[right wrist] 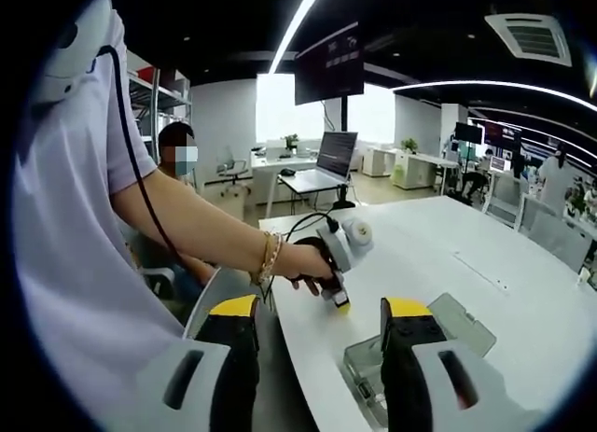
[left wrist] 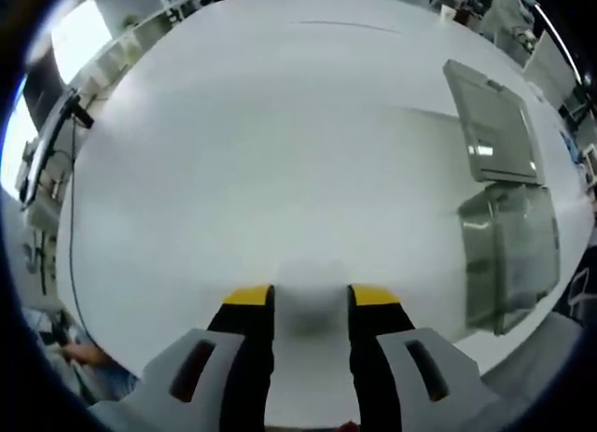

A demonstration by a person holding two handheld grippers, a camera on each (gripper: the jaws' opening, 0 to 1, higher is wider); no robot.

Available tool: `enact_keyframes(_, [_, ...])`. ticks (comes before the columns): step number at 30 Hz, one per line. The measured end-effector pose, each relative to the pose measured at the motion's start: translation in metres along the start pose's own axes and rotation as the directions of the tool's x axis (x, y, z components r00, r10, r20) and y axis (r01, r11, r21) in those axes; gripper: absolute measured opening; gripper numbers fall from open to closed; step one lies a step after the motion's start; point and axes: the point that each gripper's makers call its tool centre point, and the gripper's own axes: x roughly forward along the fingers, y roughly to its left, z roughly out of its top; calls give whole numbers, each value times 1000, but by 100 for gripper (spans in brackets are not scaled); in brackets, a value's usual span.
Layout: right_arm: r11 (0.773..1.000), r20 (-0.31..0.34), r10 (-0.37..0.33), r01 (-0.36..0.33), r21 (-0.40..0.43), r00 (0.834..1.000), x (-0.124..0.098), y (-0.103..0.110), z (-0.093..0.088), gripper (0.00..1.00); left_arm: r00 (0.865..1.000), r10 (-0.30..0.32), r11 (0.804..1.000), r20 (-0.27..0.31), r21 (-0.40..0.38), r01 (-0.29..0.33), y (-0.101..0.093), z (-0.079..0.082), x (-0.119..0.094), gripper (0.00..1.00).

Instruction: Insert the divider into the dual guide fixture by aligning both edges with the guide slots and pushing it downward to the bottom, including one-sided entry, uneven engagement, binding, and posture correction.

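Yellow-tipped black jaws of the left gripper rise at the bottom of the left gripper view, spread wide with nothing between them but the bare white table. Off to the side, well apart from the jaws, a flat grey rectangular divider panel is seen lying on the table, and just beside it a clear plastic box-shaped guide fixture. The two appear close or touching at one end; which cannot be told (fisheye edge, soft focus).

Right gripper view: the right gripper is held wide too, empty, above the near table edge w/ the fixture partly hidden behind one jaw and the divider flat beyond it. A person's hand is seen holding the left gripper down toward the table.

Step in hand, as judged: pickup of the divider, insertion not yet begun. Panel lies flat, so an overhanging edge should be sought for the grasp. For entry, both edges are best started level in the slots; if one side drops first, lift and re-square rather than force.
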Motion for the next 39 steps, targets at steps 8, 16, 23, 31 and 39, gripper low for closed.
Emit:
enact_keyframes(8, [1000, -3, 3, -3, -3, 1000, 0, -1, -1, 48, 1000, -11, 1000, 18, 9, 11, -2, 4, -2, 29])
enact_keyframes(16, [1000, -5, 3, -3, -2, 1000, -3, -3, -3, 48, 999, -22, 1000, 45, 19, 21, -7, 7, -4, 29])
enact_keyframes(23, [1000, -7, 2, -2, -1, 1000, -4, -3, -6, 48, 996, -36, 999, 77, 28, 34, -13, 10, -7, 29])
enact_keyframes(31, [1000, -10, -1, 1, 0, 1000, -6, -3, -7, 48, 994, -45, 998, 103, 38, 41, -14, 13, -8, 29])
enact_keyframes(39, [1000, -16, -12, 12, 9, 1000, -7, -7, -8, 47, 985, -78, 996, 155, 51, 71, -16, 21, -16, 29])
